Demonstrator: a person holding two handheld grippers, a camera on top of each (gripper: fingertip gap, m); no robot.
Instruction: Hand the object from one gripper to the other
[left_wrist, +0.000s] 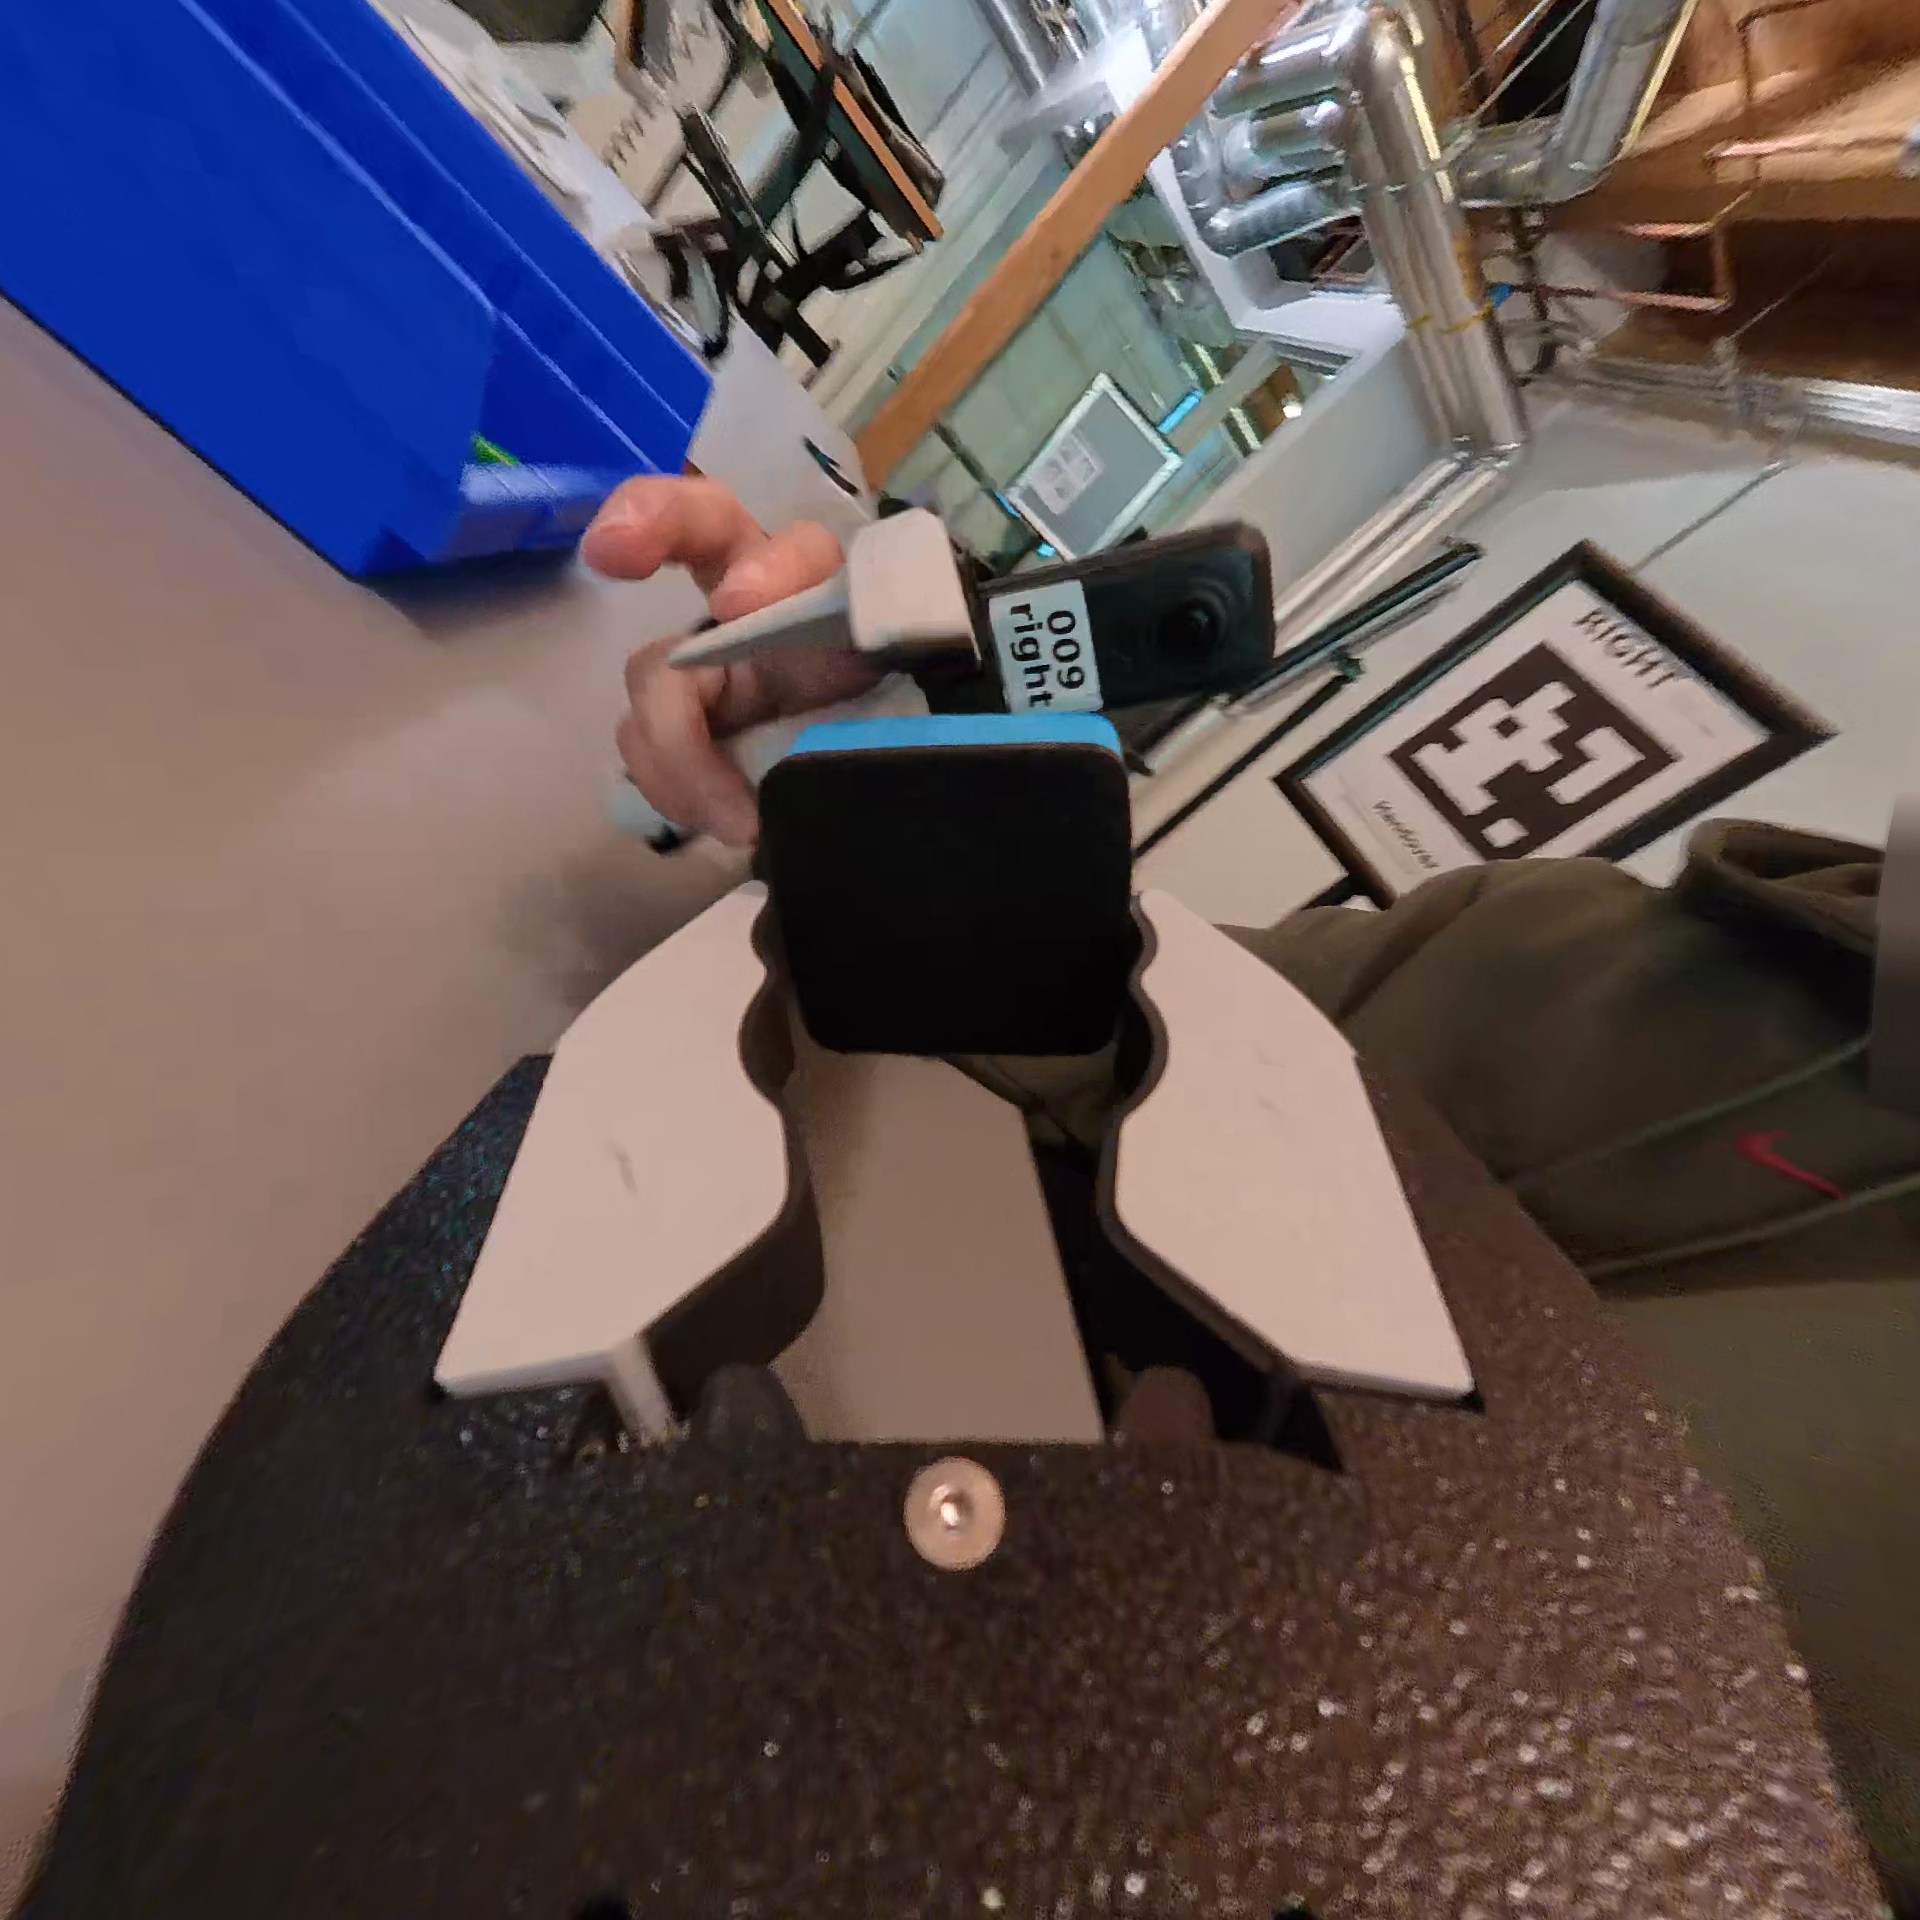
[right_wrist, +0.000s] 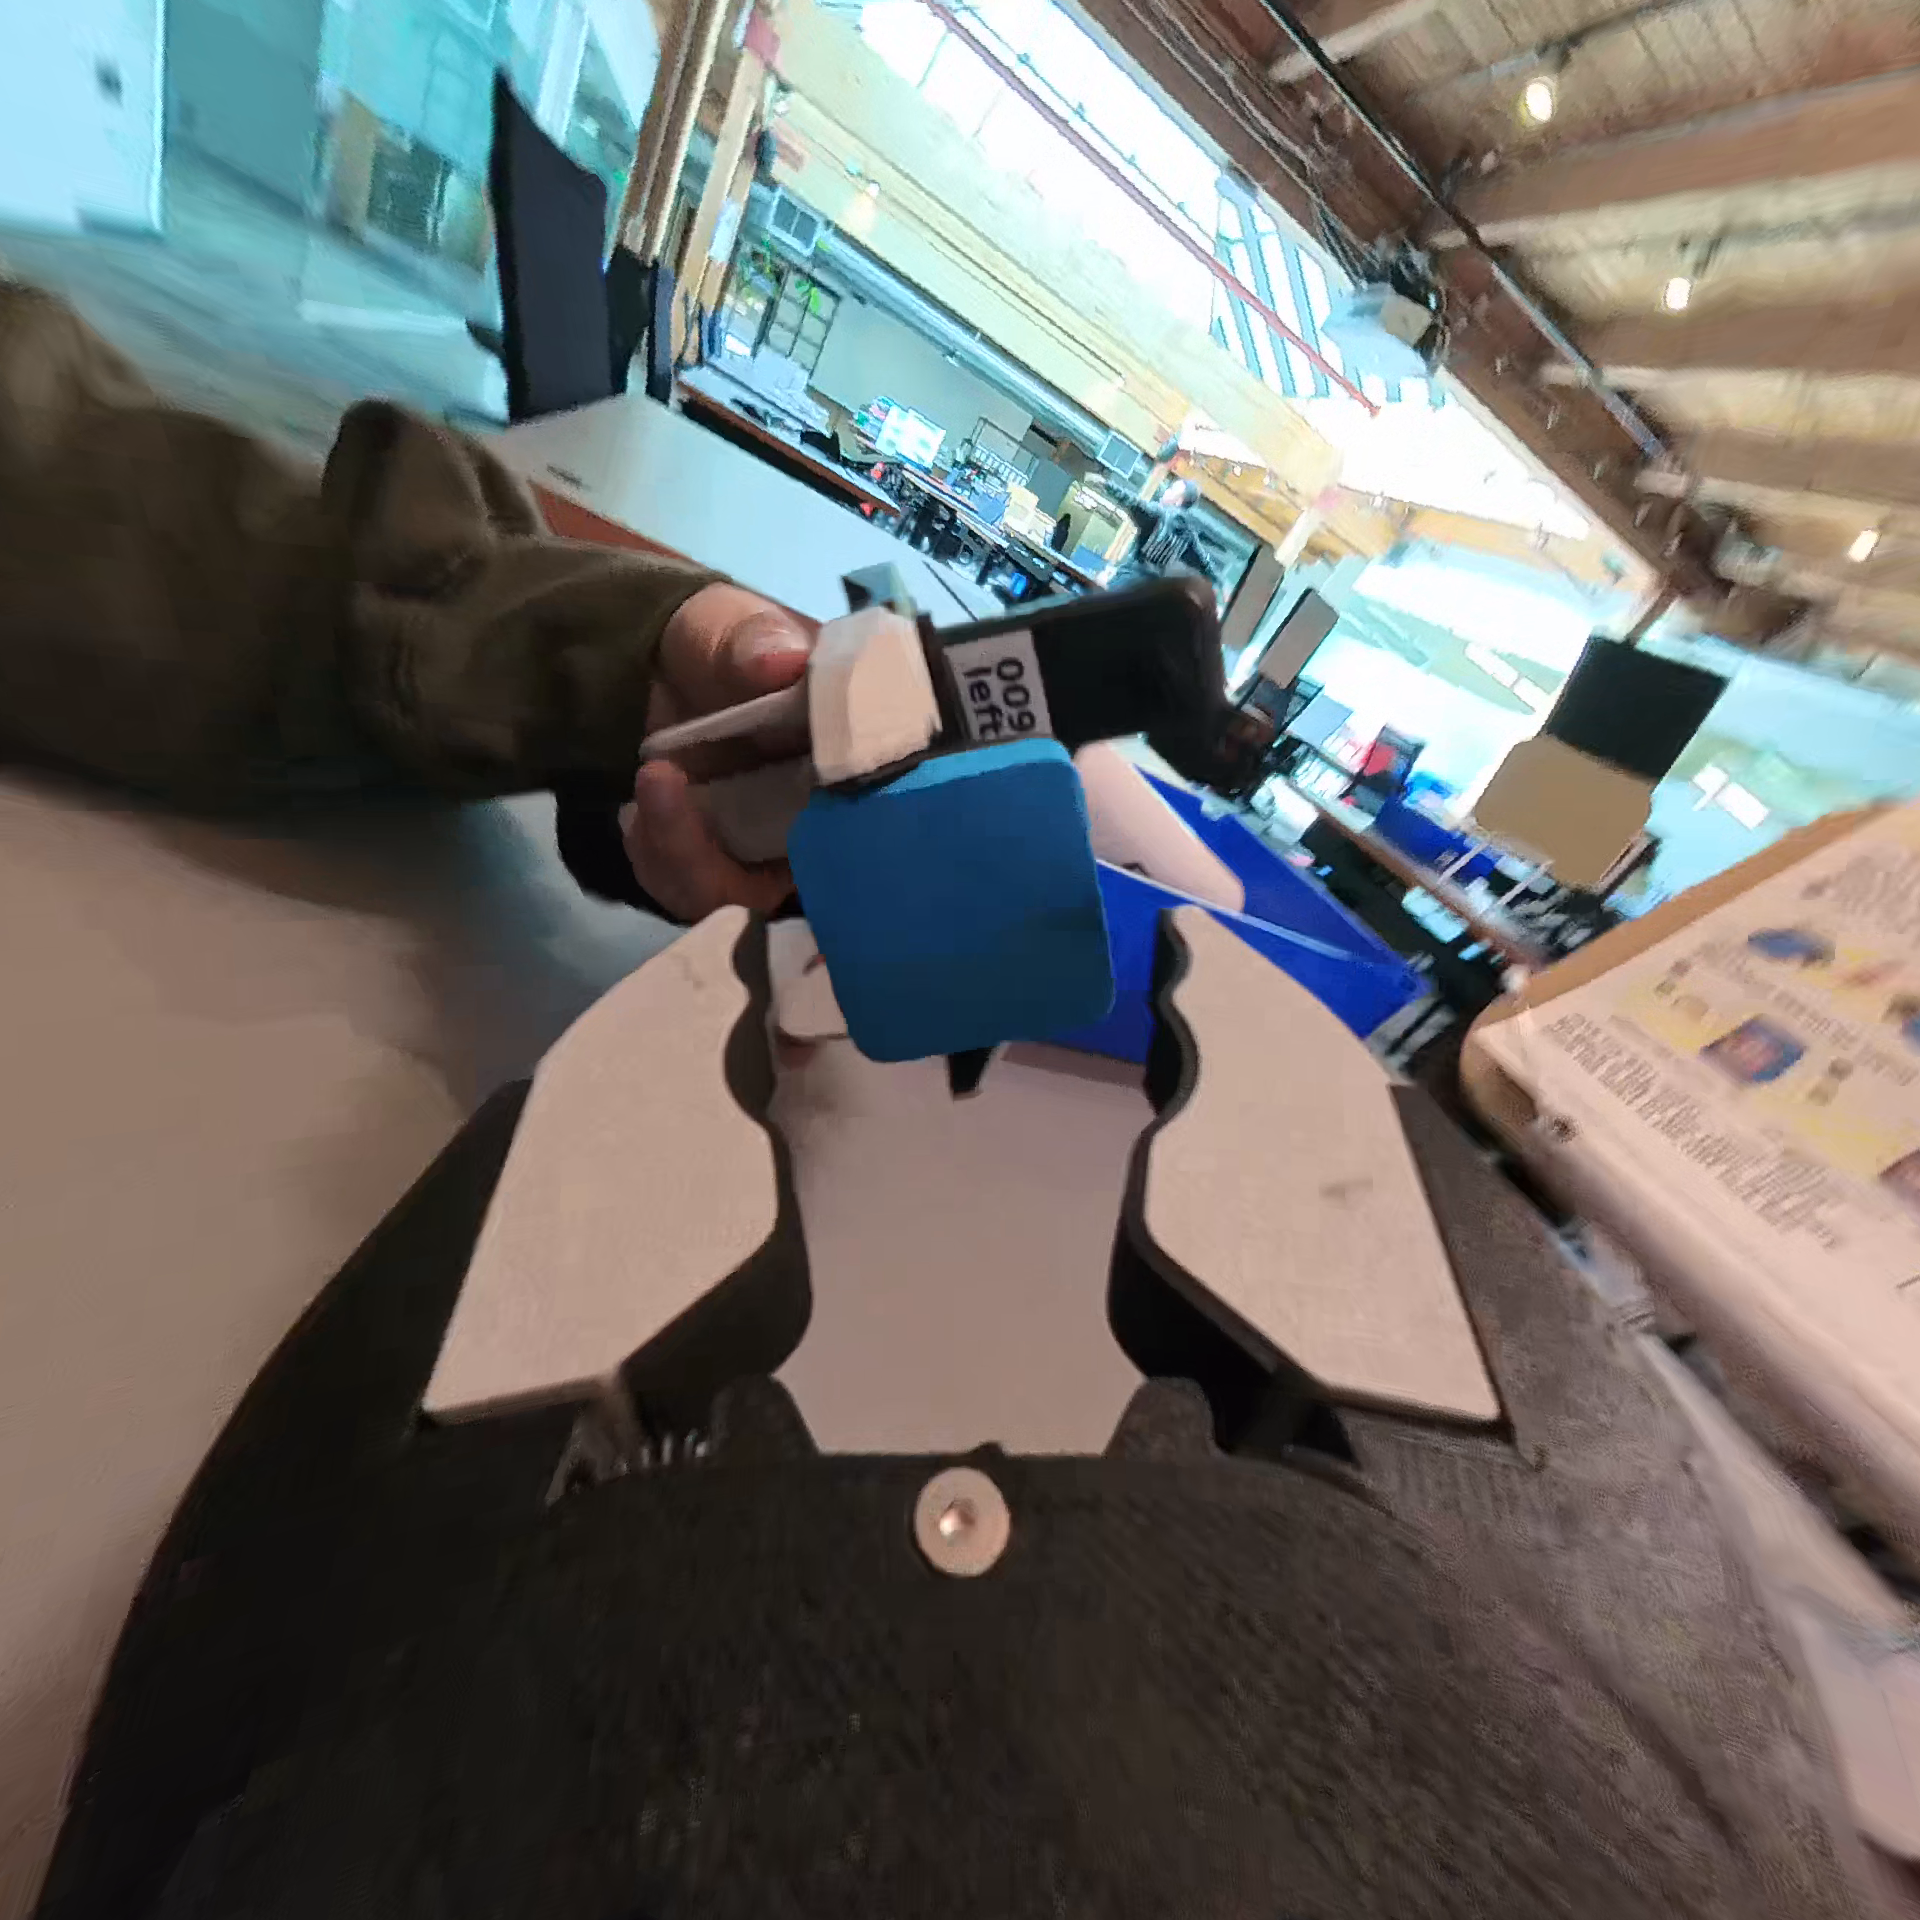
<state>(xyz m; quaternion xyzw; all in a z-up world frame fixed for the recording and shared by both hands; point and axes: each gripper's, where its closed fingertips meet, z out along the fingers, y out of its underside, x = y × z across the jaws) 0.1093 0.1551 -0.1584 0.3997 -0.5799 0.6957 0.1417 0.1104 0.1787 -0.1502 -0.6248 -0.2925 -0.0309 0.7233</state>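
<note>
left wrist view: one eraser (left_wrist: 943, 904) pinched in left hand-held gripper (left_wrist: 943, 925); right hand-held gripper (right_wrist: 961, 966) spread.

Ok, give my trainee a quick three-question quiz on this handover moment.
1. True or false: the right gripper has its jaws shut on the block.
2. Which one holds the block? A) the left gripper B) the right gripper C) neither
3. Fill in: the bin on the table is ____ in colour.
Key: 1 false; 2 A; 3 blue.
</note>
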